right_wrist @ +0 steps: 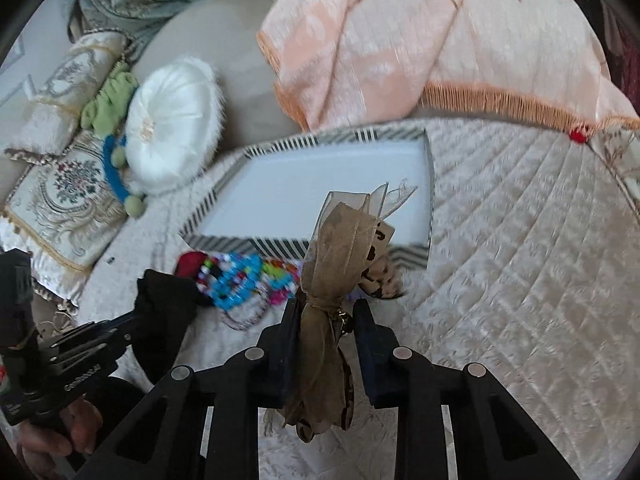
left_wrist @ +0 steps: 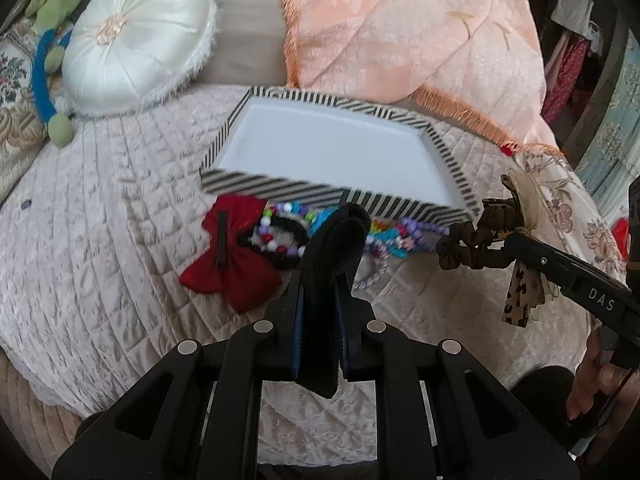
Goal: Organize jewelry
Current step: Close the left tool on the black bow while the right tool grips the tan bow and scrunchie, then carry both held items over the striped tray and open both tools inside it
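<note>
A shallow striped box [left_wrist: 280, 190] with a white inside lies open on the quilted bed; it also shows in the right wrist view [right_wrist: 224, 242]. In front of it lie a red bow [left_wrist: 232, 256] and a heap of coloured bead bracelets [left_wrist: 280, 232]. My left gripper [left_wrist: 320, 280] is shut on a black fabric band [left_wrist: 332, 248], held above the heap. My right gripper [right_wrist: 326, 312] is shut on a brown scrunchie with a leopard ribbon bow [right_wrist: 340, 248], held near the box's front right corner; the scrunchie also shows in the left wrist view [left_wrist: 476, 240].
A white round cushion [left_wrist: 136, 36] and a blue and green toy [left_wrist: 44, 76] lie at the back left. A peach fringed blanket [left_wrist: 400, 28] is heaped behind the box. Embroidered pillows [right_wrist: 68, 196] sit at the left.
</note>
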The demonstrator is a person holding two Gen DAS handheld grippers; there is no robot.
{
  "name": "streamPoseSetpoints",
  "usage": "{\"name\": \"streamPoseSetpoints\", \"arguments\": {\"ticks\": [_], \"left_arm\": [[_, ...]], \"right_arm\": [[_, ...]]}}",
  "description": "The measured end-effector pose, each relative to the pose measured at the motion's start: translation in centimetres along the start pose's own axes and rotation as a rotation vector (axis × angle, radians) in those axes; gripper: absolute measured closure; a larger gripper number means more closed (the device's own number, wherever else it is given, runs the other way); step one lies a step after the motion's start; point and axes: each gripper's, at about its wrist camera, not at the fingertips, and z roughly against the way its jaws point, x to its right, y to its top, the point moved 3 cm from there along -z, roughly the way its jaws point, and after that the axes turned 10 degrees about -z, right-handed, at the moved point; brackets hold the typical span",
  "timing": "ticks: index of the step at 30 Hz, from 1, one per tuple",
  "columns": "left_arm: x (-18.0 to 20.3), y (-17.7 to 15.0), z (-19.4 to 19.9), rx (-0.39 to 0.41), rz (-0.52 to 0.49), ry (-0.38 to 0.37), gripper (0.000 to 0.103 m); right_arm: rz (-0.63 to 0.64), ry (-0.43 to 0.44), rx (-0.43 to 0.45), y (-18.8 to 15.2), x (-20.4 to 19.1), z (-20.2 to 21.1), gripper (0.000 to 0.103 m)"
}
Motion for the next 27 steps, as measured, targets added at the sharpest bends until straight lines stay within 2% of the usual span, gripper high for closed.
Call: {"name": "streamPoseSetpoints", "arguments": {"ticks": [9,15,20,27], "left_arm": [[-0.5,2.5,1.0,0.039,-0.006,0.02,0.09],[-1.6,4.7,0.8,0.055,0.01,0.036,0.09],[-2.4,6.7,-0.4,0.047,0.013,0.051,0.09],[-3.8,9.7,-3.1,0.03,0.02,0.086,0.09]], "right_arm": [[-0.002,0.043,0.03,1.6,-0.7,2.0,0.078],[-0.006,0.064,0.029,2.7,-0.5,1.9,0.078],[-0.019,0.09,0.035,4.1,-0.6,1.4,0.078],[-0.004,0.073,0.03,6.6,-0.6,-0.8,0.078]]}}
